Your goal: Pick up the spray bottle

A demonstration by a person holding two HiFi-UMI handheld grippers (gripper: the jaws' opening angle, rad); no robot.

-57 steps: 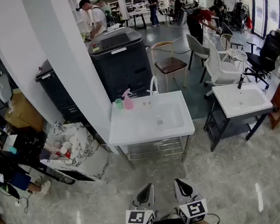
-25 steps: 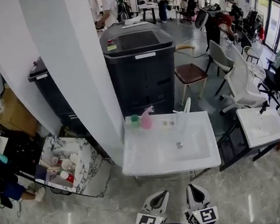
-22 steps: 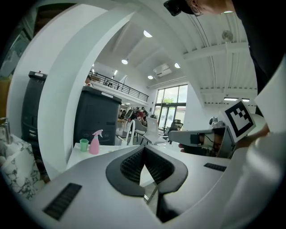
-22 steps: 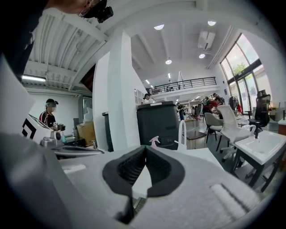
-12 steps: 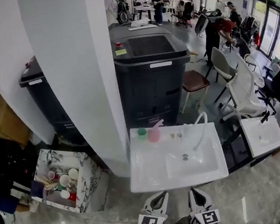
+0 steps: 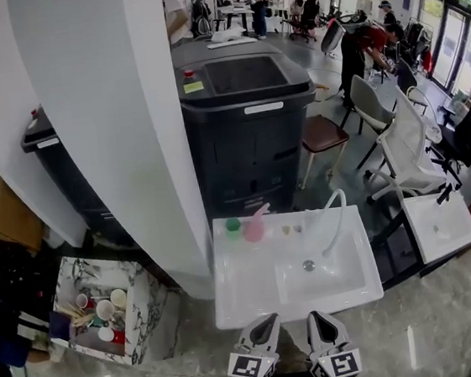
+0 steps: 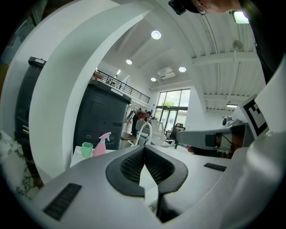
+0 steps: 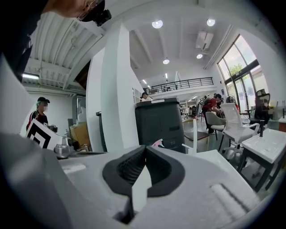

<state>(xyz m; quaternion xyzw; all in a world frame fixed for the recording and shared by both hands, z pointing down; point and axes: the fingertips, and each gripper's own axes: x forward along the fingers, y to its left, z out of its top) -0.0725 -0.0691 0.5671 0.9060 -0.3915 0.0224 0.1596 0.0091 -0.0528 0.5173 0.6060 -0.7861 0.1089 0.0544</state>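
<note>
The pink spray bottle (image 6: 254,226) stands upright at the back left of a white sink (image 6: 241,308), beside a green cup (image 6: 233,224). A curved white faucet (image 6: 336,214) rises at the back right of the sink. My left gripper (image 6: 265,324) and right gripper (image 6: 315,319) are side by side at the sink's front edge, both shut and empty, well short of the bottle. In the left gripper view the spray bottle (image 7: 102,144) and cup (image 7: 86,149) show far ahead to the left of the left gripper (image 7: 144,150). In the right gripper view only the spray bottle's top (image 8: 157,143) peeks above the right gripper (image 8: 145,150).
A tall black bin (image 6: 249,123) stands right behind the sink and a wide white column (image 6: 119,129) on its left. A marble-patterned box of cups (image 6: 105,306) sits on the floor at left. A second sink (image 6: 438,226) and chairs (image 6: 404,143) are at right.
The sink and spray bottle have come closer and lower in the head view as I walked up to them. Both grippers stay shut at the bottom, now at the sink's front edge.
</note>
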